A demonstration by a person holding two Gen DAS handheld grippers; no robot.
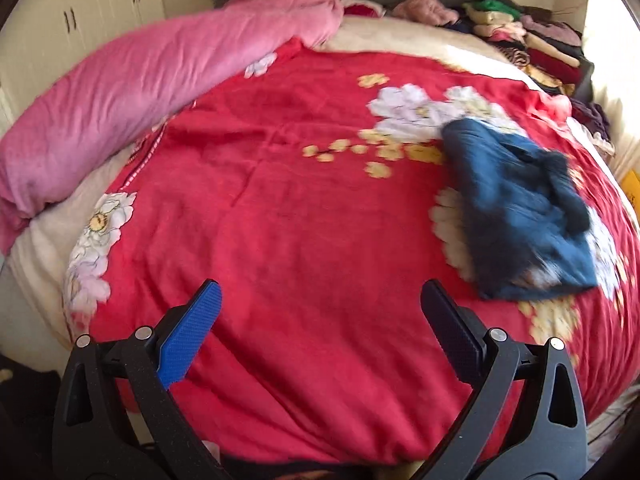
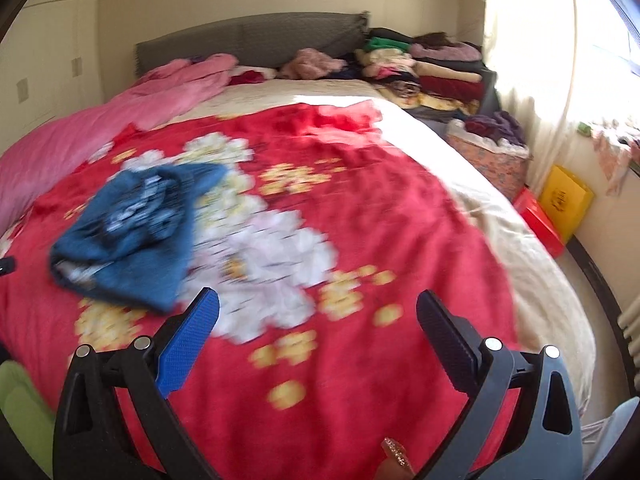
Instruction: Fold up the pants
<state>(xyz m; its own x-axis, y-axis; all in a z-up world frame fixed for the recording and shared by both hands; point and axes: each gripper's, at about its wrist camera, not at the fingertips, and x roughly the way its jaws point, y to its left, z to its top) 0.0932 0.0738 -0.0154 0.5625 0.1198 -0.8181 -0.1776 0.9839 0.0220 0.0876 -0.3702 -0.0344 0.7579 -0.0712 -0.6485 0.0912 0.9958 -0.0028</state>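
Left gripper (image 1: 320, 308): fingers spread wide, holding nothing, hanging over the near edge of the bed. Right gripper (image 2: 318, 306): same, wide apart and empty, over the bed's near right part. Both sit clear of the cloth, probably so either can drop in for a grab.

Red fleece blanket with white and yellow flowers (image 1: 280, 200) covers the bed; big bare stretch in the middle, good room for laying out and folding.

Dark blue bunched pants (image 1: 516, 216) lie crumpled on the blanket right of centre, between the two views, touching neither gripper. Blurred, so waistband and legs can't be told apart.

Far left edge: rolled pink quilt (image 1: 120, 96). Far right corner: stacked folded clothes (image 2: 432, 72) by the grey headboard (image 2: 256, 40).
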